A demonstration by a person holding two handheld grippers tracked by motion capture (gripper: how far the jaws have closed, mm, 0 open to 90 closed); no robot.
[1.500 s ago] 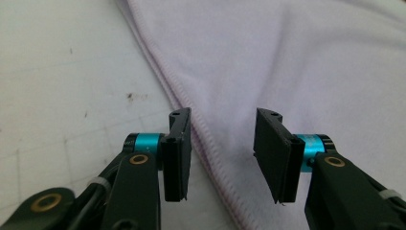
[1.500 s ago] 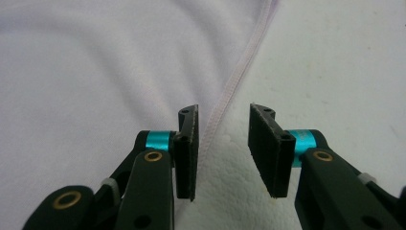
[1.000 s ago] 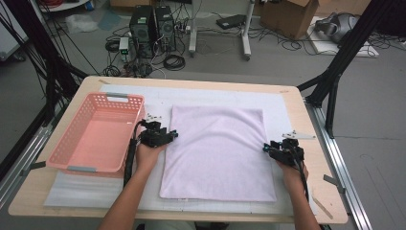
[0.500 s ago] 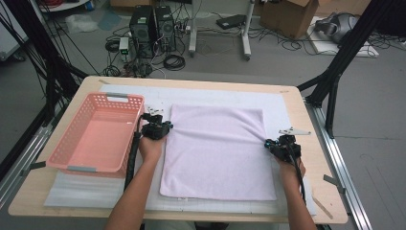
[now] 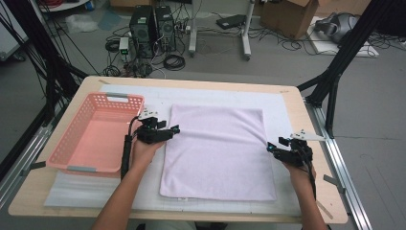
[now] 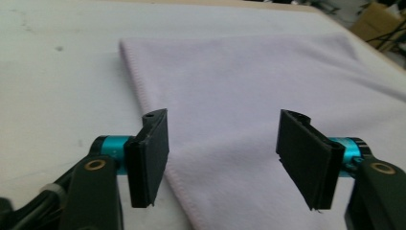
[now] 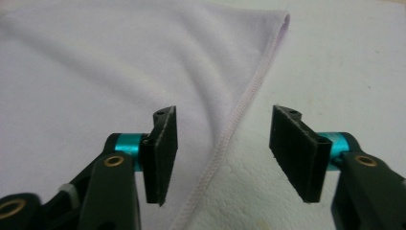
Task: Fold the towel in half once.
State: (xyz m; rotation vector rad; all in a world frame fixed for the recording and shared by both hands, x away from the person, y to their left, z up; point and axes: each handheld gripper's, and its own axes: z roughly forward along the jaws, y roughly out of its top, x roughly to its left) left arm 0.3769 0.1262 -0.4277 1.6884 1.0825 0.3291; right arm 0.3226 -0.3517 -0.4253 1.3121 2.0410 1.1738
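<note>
A pale lilac towel [image 5: 218,151] lies flat on the white mat, one layer thick. My left gripper [image 5: 175,129] hovers at the towel's left edge; its jaws have just been opening and stand open, with the towel [image 6: 249,86] and its hem below them, not pinched. My right gripper [image 5: 271,147] is at the towel's right edge, its jaws also just opened and apart. In the right gripper view the hem [image 7: 242,112] runs between the fingers, lying loose on the mat.
A pink plastic basket [image 5: 67,153] stands on the left of the table, close to my left hand. The white mat [image 5: 282,103] covers most of the wooden tabletop [image 5: 306,115]. Black frame poles stand beyond the table's right and left edges.
Both grippers closed at the towel's side edges half a second ago and now stand open. The towel has shifted slightly and lies flat. Both hands rose a little.
</note>
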